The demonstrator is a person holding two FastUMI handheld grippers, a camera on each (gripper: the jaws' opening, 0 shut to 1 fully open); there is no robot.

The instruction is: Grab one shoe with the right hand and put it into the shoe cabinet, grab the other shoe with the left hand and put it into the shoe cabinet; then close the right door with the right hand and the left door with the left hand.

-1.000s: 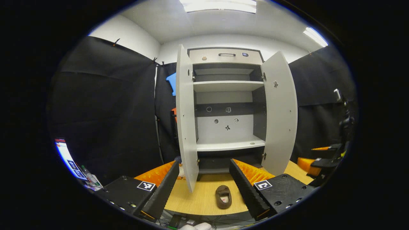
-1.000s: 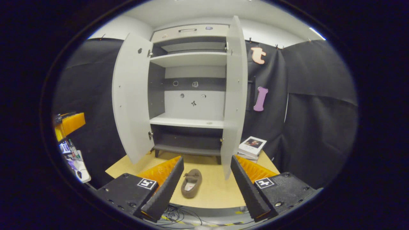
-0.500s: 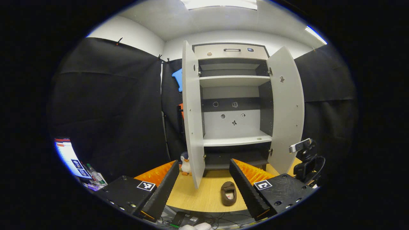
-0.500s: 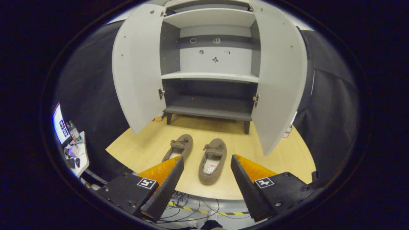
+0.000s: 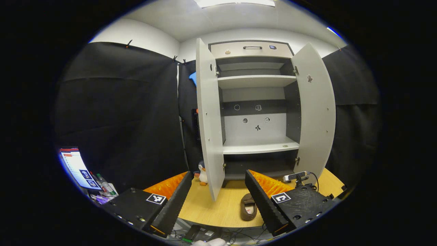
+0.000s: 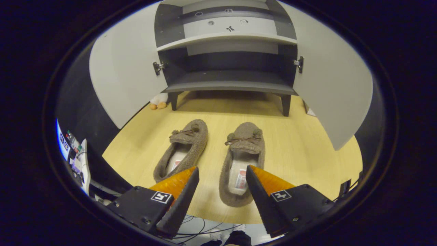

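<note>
Right claw (image 6: 218,186) wide, straddling right brown fuzzy slipper (image 6: 241,160) on wooden worktop (image 6: 307,150), poised to grab. Left claw (image 5: 216,193) wide, idle.

Recording booth: black cloth walls (image 5: 119,112), monitor (image 5: 75,167).

Pale wooden floor (image 6: 307,143), black cloth walls (image 5: 119,112), white ceiling with bright light panel (image 5: 235,2).

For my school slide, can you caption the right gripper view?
Open right gripper hovers over two brown slippers before the open shoe cabinet.
</note>
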